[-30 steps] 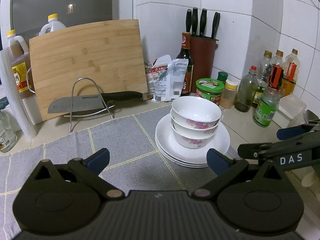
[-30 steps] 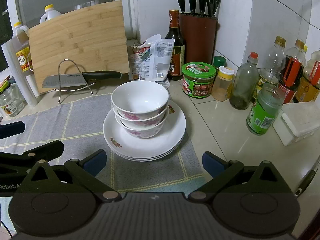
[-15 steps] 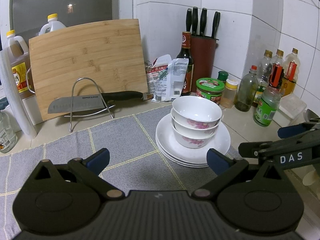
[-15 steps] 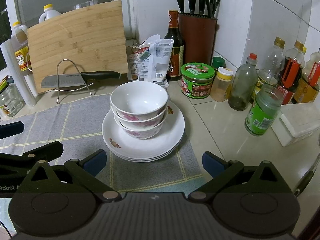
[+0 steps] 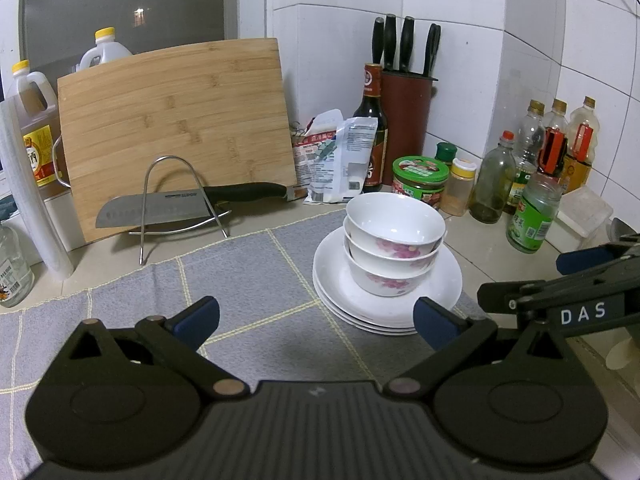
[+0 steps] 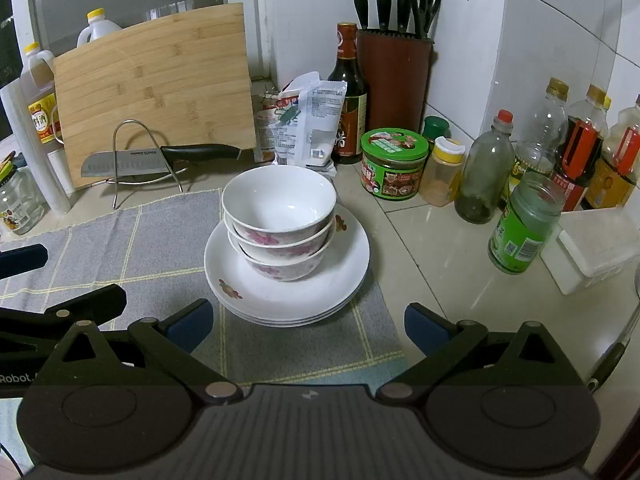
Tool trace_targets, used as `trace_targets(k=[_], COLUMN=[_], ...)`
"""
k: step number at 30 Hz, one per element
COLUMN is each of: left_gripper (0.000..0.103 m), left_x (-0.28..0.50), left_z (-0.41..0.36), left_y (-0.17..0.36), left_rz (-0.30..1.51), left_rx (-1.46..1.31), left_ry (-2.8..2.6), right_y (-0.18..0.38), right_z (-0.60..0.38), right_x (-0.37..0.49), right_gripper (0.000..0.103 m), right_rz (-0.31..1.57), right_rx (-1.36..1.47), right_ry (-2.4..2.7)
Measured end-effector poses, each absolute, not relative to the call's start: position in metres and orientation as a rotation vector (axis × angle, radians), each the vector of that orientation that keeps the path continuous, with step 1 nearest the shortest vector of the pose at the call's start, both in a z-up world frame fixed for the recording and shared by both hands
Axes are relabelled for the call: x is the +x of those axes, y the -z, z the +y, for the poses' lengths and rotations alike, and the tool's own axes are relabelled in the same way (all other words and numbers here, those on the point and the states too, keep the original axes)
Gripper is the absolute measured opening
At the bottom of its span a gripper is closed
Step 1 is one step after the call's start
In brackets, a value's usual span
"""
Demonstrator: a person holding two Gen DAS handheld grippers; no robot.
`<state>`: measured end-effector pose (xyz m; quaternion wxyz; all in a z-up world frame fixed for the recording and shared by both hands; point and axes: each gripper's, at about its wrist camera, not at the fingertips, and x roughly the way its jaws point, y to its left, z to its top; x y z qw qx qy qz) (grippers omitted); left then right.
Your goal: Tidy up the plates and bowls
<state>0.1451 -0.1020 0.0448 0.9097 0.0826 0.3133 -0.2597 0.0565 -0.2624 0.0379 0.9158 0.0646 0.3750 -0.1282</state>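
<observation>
Three white bowls with pink flowers [image 5: 394, 240] [image 6: 279, 220] are nested on a stack of white plates [image 5: 336, 272] [image 6: 348, 256] at the right edge of a grey checked mat [image 5: 240, 280] [image 6: 160, 240]. My left gripper [image 5: 316, 318] is open and empty, above the mat to the left of the stack. My right gripper [image 6: 306, 324] is open and empty, just in front of the stack. Each gripper shows at the edge of the other's view.
A bamboo cutting board [image 5: 176, 120] leans at the back with a knife [image 5: 188, 202] on a wire rack. A knife block [image 6: 394, 76], sauce bottle, packets, jars [image 6: 394, 164] and bottles [image 6: 524, 224] line the wall and right side. Oil jugs stand far left.
Both grippers stay open. The right gripper has drifted slightly, so the stack sits a touch lower and more left in its view. The left view is almost unchanged.
</observation>
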Motion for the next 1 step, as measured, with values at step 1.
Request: trace_targets(k=[1], left_gripper=[0.102], left_x=[0.1449], left_z=[-0.1024], left_y=[-0.0448], left_rz=[0.646], left_rx=[0.17], left_ry=[0.535], right_y=[-0.0382], right_z=[-0.2625], right_x=[0.0566], right_gripper=[0.103], right_rz=[0.771], right_rx=[0.132], right_ry=[0.264])
